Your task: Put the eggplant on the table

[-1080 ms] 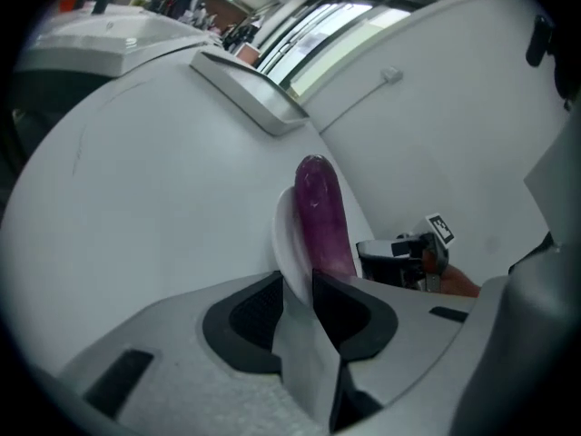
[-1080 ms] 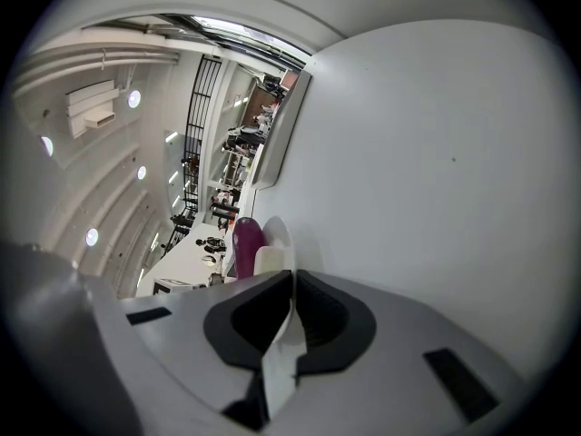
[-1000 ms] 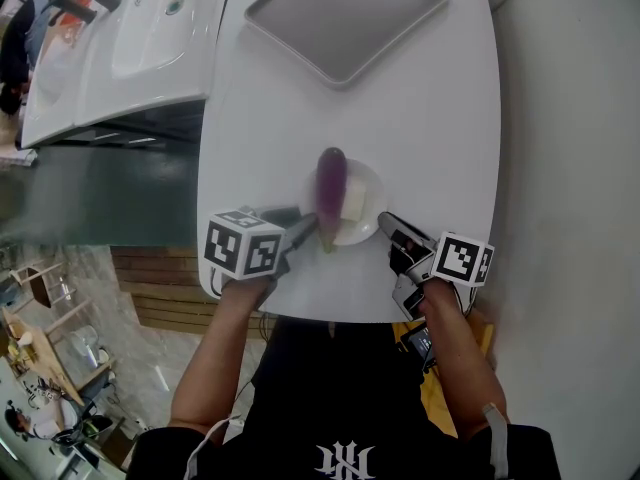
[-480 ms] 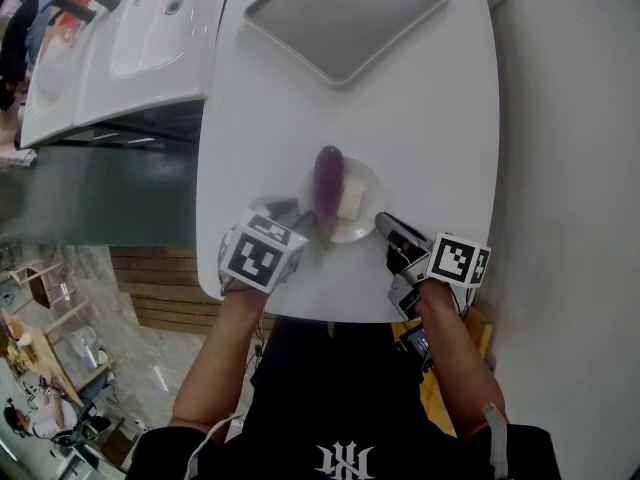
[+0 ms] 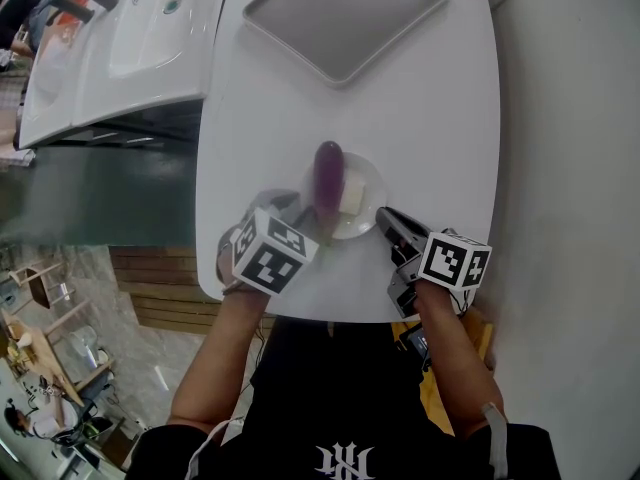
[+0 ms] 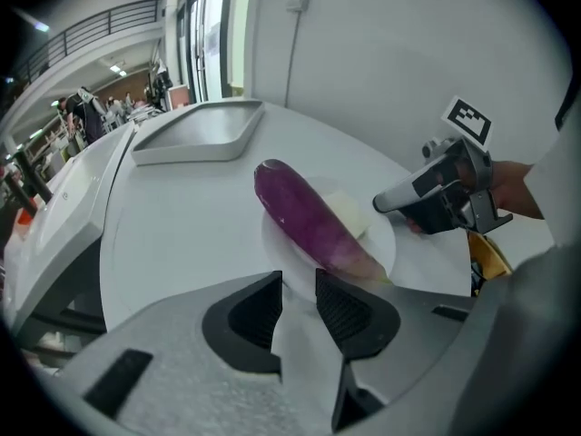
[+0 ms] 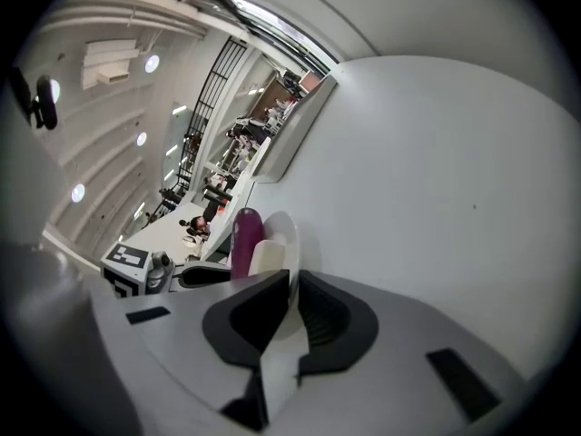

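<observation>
A purple eggplant [image 5: 328,173] lies on a small white plate [image 5: 372,183] beside a white block [image 5: 351,200], near the front of the white table [image 5: 420,98]. My left gripper [image 5: 298,218] points down at the eggplant's stem end. Its jaws are opening, and in the left gripper view [image 6: 298,284] nothing is pressed between them; the eggplant [image 6: 304,212] lies just beyond the right jaw. My right gripper [image 5: 382,215] is at the plate's right rim. In the right gripper view [image 7: 292,284] its jaws are shut on the plate's [image 7: 283,234] edge, with the eggplant [image 7: 243,239] behind.
A grey tray [image 5: 345,13] sits at the table's far end. A white sink counter [image 5: 120,38] stands to the left across a gap. The table's front edge runs just under both grippers, close to the person's body.
The left gripper has rolled about its own axis and its jaws have widened off the eggplant's stem end. The eggplant now rests still on the plate. The right gripper has barely moved.
</observation>
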